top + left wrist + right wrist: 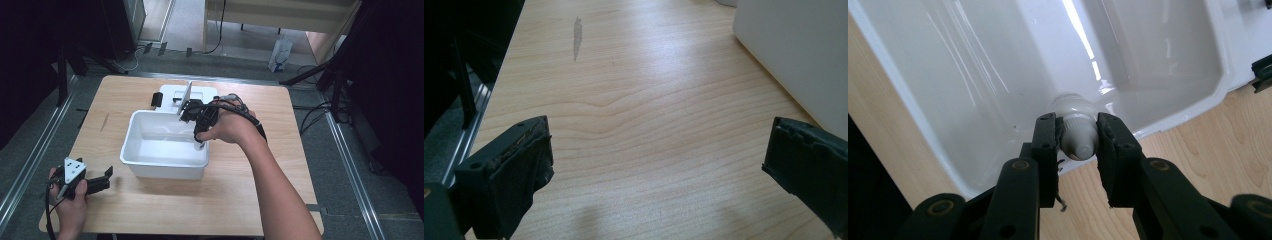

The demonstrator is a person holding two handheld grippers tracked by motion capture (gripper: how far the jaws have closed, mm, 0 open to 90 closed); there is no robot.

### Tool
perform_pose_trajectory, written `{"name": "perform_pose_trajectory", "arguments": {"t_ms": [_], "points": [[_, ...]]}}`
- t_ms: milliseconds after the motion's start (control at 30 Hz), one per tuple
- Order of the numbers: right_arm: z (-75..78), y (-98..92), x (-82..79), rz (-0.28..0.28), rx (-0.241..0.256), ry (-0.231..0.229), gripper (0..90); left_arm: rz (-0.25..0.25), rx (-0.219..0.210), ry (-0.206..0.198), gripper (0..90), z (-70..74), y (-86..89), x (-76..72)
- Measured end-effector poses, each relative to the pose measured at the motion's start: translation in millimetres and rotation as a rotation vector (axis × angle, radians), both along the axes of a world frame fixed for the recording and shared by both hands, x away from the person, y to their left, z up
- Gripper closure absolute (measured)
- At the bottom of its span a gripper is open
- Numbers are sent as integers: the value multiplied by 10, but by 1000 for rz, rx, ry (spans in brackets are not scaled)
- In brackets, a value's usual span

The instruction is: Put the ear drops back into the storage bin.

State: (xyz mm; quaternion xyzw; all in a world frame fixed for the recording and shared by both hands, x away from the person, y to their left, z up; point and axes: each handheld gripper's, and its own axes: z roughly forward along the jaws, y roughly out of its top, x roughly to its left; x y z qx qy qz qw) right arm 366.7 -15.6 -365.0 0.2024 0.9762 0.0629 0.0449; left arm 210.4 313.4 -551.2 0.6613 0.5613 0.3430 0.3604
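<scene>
A white plastic tub (165,162) stands in the middle of the wooden table (250,190). My right gripper (200,141) hangs over the tub's right rim, pointing down into it. In the right gripper view it (1077,125) is shut on the cap end of a small white bottle (1073,106), whose body hangs over the glossy tub floor (973,75). My left gripper (102,177) rests at the table's near left corner. Its jaws (660,142) stand wide open with bare wood between them, and the tub's wall (794,45) is off to their right.
Behind the tub lies a white flat lid or tray (200,92) with a small black object (157,99) beside it. A grey smear (105,122) marks the table's left side. Metal rails run along the floor on both sides.
</scene>
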Motion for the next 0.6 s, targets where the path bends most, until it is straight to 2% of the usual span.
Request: {"name": "perform_pose_trajectory", "arguments": {"t_ms": [300, 467, 600], "points": [[-246, 6, 60, 23, 1, 28, 720, 0, 0, 0, 0, 0, 0, 0], [-362, 52, 63, 61, -32, 20, 720, -1, -1, -2, 0, -1, 0, 0], [-445, 62, 78, 73, -42, 30, 719, 0, -4, -4, 0, -2, 2, 2]]}}
